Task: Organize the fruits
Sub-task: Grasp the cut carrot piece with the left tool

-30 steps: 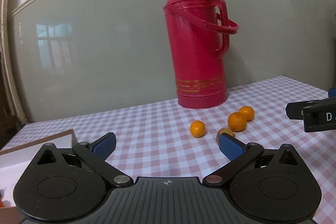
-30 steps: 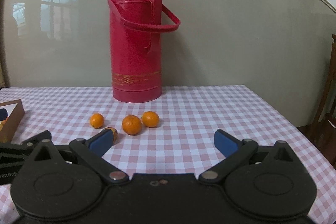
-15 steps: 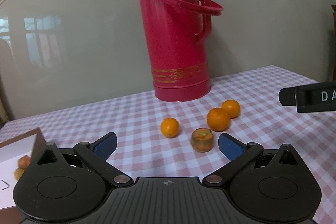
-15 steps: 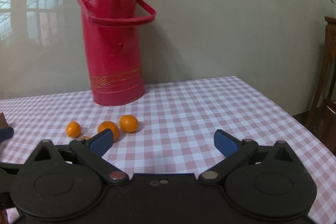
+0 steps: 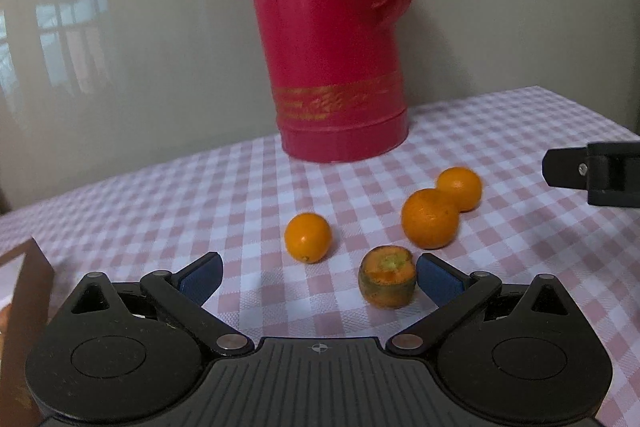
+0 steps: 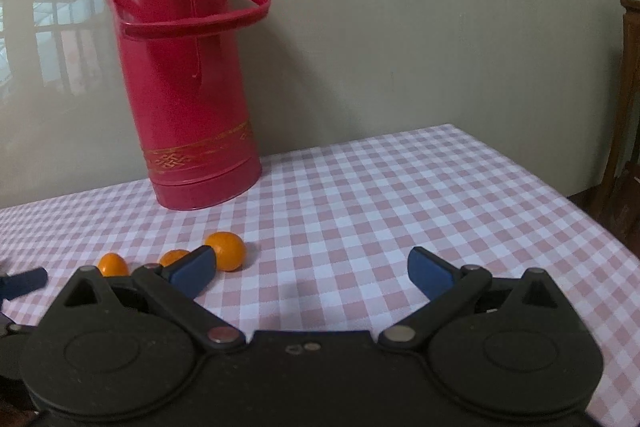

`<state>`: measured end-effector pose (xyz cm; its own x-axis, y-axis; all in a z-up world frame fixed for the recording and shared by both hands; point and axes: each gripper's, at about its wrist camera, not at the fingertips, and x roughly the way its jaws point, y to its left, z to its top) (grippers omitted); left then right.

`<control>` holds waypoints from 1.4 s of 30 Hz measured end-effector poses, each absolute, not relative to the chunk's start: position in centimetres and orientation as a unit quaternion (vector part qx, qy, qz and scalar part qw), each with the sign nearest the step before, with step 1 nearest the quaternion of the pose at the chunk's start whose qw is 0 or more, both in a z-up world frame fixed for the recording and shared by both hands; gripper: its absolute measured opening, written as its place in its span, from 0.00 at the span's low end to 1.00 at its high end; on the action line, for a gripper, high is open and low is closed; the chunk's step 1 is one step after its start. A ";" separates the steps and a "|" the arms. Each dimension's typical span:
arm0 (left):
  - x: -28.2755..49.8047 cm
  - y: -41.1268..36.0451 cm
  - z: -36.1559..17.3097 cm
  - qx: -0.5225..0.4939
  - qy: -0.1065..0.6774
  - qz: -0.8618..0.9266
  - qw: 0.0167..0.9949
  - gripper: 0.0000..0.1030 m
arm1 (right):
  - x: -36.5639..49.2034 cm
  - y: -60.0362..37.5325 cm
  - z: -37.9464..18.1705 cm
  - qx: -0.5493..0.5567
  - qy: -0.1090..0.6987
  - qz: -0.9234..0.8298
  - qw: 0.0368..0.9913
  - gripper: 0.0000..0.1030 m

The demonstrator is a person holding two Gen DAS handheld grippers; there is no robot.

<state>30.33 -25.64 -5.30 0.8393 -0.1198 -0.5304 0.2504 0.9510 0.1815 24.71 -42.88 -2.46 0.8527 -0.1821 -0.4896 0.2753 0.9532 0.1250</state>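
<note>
Left hand-held gripper wide open, empty; right hand-held gripper likewise. Four oranges: damaged orange beside left gripper's 3 o'clock finger, three whole oranges on table toward 12–1 o'clock. Box at 9 o'clock. All four await sorting.

A tall red glossy plastic thermos stands on a matt pink-and-white checked woven tablecloth. Small round oranges have dimpled, slightly shiny skin.
</note>
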 end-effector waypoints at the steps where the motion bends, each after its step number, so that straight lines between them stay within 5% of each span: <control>1: 30.6 -25.3 -5.4 0.119 0.272 -0.093 0.950 0.99 | 25.1 -42.8 -2.6 0.094 0.247 -0.118 0.957 0.94; 15: 32.1 -19.7 -5.5 0.086 0.299 -0.052 0.949 0.98 | 27.8 -39.4 -3.4 0.079 0.264 -0.074 0.958 0.94; 25: 32.9 -18.6 -5.4 0.078 0.296 -0.067 0.950 0.84 | 29.3 -37.4 -4.0 0.068 0.279 -0.049 0.957 0.90; 35: 33.7 -19.0 -5.4 0.072 0.303 -0.093 0.946 0.67 | 31.0 -36.5 -4.9 0.072 0.306 -0.022 0.949 0.60; 39: 34.0 -19.3 -5.6 0.076 0.304 -0.098 0.944 0.66 | 31.1 -36.3 -4.9 0.065 0.303 -0.032 0.950 0.60; 42: 34.3 -19.4 -5.6 0.072 0.306 -0.110 0.943 0.52 | 31.5 -36.6 -5.1 0.074 0.312 -0.030 0.947 0.48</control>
<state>34.25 -19.44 -5.63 0.7886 -0.1640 -0.5926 0.2526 0.9651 0.0690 31.53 -36.60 -5.11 0.8034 -0.0115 -0.5953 0.1040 0.9872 0.1212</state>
